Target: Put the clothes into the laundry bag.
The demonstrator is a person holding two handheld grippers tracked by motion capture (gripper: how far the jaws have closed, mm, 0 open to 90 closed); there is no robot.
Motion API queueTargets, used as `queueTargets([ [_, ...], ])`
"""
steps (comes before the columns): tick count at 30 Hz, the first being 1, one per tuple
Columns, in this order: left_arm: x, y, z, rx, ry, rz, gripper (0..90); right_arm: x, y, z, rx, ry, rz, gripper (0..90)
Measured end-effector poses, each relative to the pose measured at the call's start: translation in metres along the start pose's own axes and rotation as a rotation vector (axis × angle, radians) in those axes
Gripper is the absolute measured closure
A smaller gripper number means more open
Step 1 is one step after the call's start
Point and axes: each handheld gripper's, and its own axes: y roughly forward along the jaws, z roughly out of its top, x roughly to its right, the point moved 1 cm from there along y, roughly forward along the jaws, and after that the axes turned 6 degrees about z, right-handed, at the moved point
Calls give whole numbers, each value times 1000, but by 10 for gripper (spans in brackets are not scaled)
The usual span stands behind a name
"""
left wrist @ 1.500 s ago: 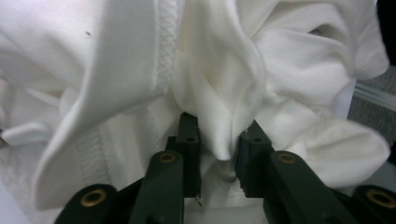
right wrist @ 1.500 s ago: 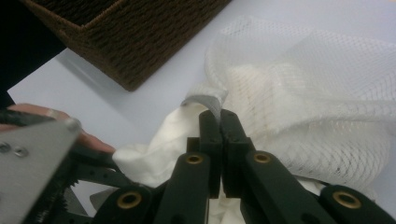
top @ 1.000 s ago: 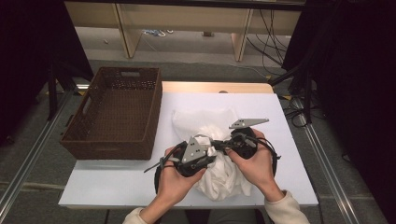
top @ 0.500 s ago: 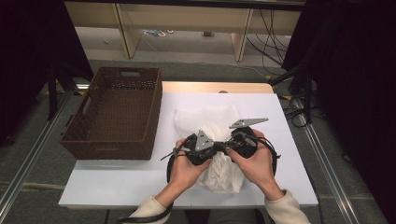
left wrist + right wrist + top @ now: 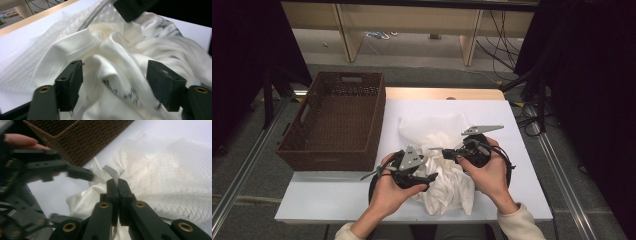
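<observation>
A white mesh laundry bag (image 5: 432,125) lies mid-table, and a white garment (image 5: 447,190) with a blue print spills from it toward the front edge. My right gripper (image 5: 439,150) is shut on the bag's edge; in the right gripper view the jaws (image 5: 117,185) pinch a grey strip of the mesh bag (image 5: 170,177). My left gripper (image 5: 429,176) sits just left of the garment. In the left gripper view it (image 5: 116,75) stands open, its pads on either side of a fold of the garment (image 5: 112,57) without closing on it.
A brown wicker basket (image 5: 337,150) stands on the left of the white table (image 5: 512,120), close to the bag. Its corner (image 5: 82,137) shows beyond the right gripper's jaws. Bare tabletop lies to the right and at the front left.
The left gripper pushed up toward the bag mouth half a second ago and has since drawn back toward the near left. The right gripper has stayed put, holding the bag's edge.
</observation>
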Motion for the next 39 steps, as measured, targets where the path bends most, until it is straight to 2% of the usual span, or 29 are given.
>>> queueTargets([
  [1, -1, -5, -2, -12, 11, 1, 263, 1, 1, 0, 1, -17, 0, 900],
  [2, -2, -9, -3, 3, 11, 11, 263, 2, 1, 0, 2, -29, -4, 900],
  [4, -4, -18, -10, 4, 16, -2, 263, 3, 1, 0, 0, -13, 9, 900],
  [5, -4, -20, -13, -4, 16, 1, 261, 2, 1, 0, 1, 10, 4, 900],
  [6, -5, -22, -17, -15, 25, -4, 259, 3, 1, 0, 0, 2, 12, 899],
  [7, -5, -22, -23, -28, 8, -4, 255, 3, 0, 0, 1, -1, 8, 898],
  [8, -6, -22, -26, -39, 11, -5, 248, 2, 0, 0, 0, 6, 3, 898],
  [9, -8, -21, -31, -62, 44, -11, 243, 2, 0, 0, 1, 6, -1, 897],
  [11, -7, -16, -37, -79, 25, -5, 240, 2, 0, 0, 0, -3, 3, 896],
  [12, -6, -12, -40, -89, 45, -10, 240, 2, 1, 0, 7, -2, 1, 894],
  [13, -4, -10, -42, -99, 43, -4, 241, 2, 1, 0, 2, 17, 18, 893],
  [14, -3, -6, -44, -106, 47, -14, 243, 2, 0, 0, -1, -2, 7, 893],
  [17, 3, 6, -50, -130, 48, -41, 267, 3, 0, 0, 1, -1, 9, 892],
  [20, 6, 17, -53, -152, 74, -41, 379, 3, 1, 0, -3, -1, 9, 892],
  [21, 6, 20, -54, -157, 83, -43, 434, 2, 1, 0, 3, 9, 8, 892],
  [22, 7, 25, -54, -148, 78, -60, 504, 3, 1, 0, -5, -2, 8, 892],
  [23, 7, 28, -53, -152, 95, -56, 587, 4, 3, 0, -1, -20, 15, 892],
  [25, 7, 31, -50, -139, 77, -58, 735, 2, 3, -1, -11, 2, 7, 895],
  [27, 7, 29, -44, -111, 56, -52, 795, 1, 4, -1, -8, -2, 14, 897],
  [30, 9, 19, -30, -26, 5, -38, 821, 1, 4, -1, -7, -9, 13, 899],
  [32, 9, 13, -18, 35, 7, -20, 825, -1, 3, -1, -5, -16, 3, 900],
  [34, 10, 9, -9, 77, -4, -13, 828, -3, 3, 0, 27, -50, -2, 900],
  [35, 12, 7, -4, 104, -10, -16, 829, -6, 3, 0, 28, -59, 15, 900],
  [36, 14, 5, 0, 110, -14, -6, 830, -10, 2, 1, 26, -48, 24, 900],
  [37, 16, 1, 5, 134, -4, 12, 831, -12, 2, 1, 32, -57, 35, 900],
  [39, 18, -5, 17, 158, 63, 51, 830, -18, 0, 2, 51, -77, 58, 900],
])
